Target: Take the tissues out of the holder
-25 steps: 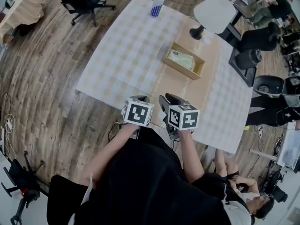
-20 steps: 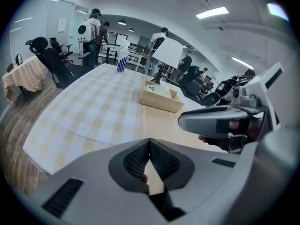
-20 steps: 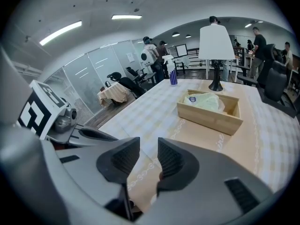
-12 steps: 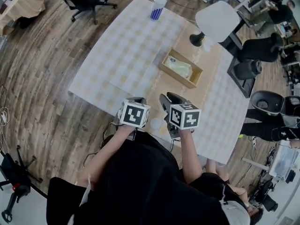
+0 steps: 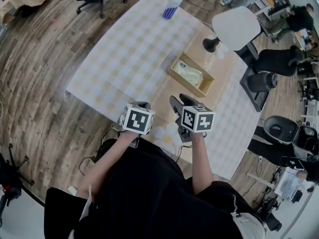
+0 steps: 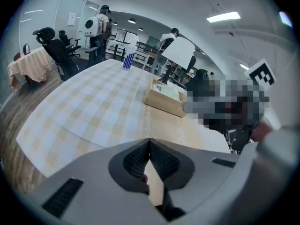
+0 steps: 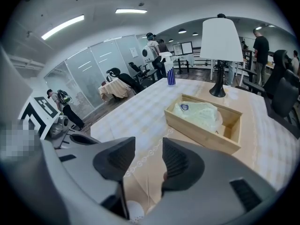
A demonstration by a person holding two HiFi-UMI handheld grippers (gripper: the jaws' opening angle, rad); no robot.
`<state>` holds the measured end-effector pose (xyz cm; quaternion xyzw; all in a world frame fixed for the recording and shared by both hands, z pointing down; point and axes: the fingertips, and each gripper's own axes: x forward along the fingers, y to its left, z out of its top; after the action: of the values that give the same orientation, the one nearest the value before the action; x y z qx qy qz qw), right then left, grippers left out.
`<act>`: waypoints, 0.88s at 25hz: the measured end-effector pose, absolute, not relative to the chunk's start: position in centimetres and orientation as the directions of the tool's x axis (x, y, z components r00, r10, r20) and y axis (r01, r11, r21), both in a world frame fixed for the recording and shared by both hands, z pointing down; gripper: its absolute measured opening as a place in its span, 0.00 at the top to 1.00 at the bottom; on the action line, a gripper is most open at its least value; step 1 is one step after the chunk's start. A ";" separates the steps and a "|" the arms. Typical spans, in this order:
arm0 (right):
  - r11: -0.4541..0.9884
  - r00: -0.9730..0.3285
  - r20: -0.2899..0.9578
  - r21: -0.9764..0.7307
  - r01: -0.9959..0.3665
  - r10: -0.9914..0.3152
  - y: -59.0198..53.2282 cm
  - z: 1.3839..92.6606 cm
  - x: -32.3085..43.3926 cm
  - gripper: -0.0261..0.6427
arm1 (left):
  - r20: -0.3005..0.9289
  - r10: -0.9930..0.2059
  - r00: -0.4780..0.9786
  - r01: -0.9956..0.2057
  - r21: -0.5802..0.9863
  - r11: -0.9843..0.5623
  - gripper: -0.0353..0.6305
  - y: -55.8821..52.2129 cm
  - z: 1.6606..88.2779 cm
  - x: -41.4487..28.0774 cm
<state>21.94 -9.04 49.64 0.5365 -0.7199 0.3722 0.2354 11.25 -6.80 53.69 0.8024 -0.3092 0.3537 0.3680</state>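
A shallow wooden holder (image 5: 202,85) lies on the table ahead of me, with a pale green tissue pack (image 5: 187,73) in its left part. The right gripper view shows the holder (image 7: 212,136) and the tissues (image 7: 200,115) just beyond the jaws. My right gripper (image 5: 180,102) hovers over the near table edge, short of the holder. Its jaws (image 7: 149,150) stand open, have just been opening, and hold nothing. My left gripper (image 5: 142,105) is beside it on the left, with its jaws (image 6: 149,143) shut and empty. From there the holder (image 6: 164,102) is further off.
A checked cloth (image 5: 124,59) covers the table. A blue and white spray bottle (image 5: 171,5) stands at the far edge. A lamp with a white shade (image 5: 234,26) stands behind the holder. Office chairs (image 5: 271,59) and people are around the table.
Both grippers have moved forward over the table's near edge, closer to the holder. The holder and the tissues lie where they were.
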 end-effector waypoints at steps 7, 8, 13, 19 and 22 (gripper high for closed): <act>0.155 -0.296 0.742 -0.255 -0.954 -0.601 -10.8 49.5 23.9 0.68 | 0.797 -0.222 0.562 -0.757 0.389 -0.525 0.95 -6.5 54.6 12.3; 0.157 -0.294 0.741 -0.250 -0.955 -0.603 -11.0 49.4 24.2 0.68 | 0.798 -0.220 0.561 -0.758 0.389 -0.524 0.95 -6.4 54.6 12.3; 0.176 -0.276 0.754 -0.212 -0.961 -0.596 -11.6 49.5 25.1 0.66 | 0.801 -0.210 0.560 -0.756 0.390 -0.526 0.95 -6.5 54.9 12.8; 0.216 -0.251 0.775 -0.152 -0.965 -0.580 -12.3 49.9 26.2 0.63 | 0.797 -0.208 0.567 -0.761 0.409 -0.504 0.95 -6.5 55.5 13.2; 0.244 -0.235 0.788 -0.111 -0.963 -0.569 -12.8 50.3 26.8 0.62 | 0.797 -0.207 0.567 -0.764 0.415 -0.493 0.95 -6.7 55.9 13.3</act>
<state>26.77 -12.77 50.29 0.5307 -0.7218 0.3107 0.3176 13.27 -6.67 55.88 0.7903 -0.3073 0.3494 0.3987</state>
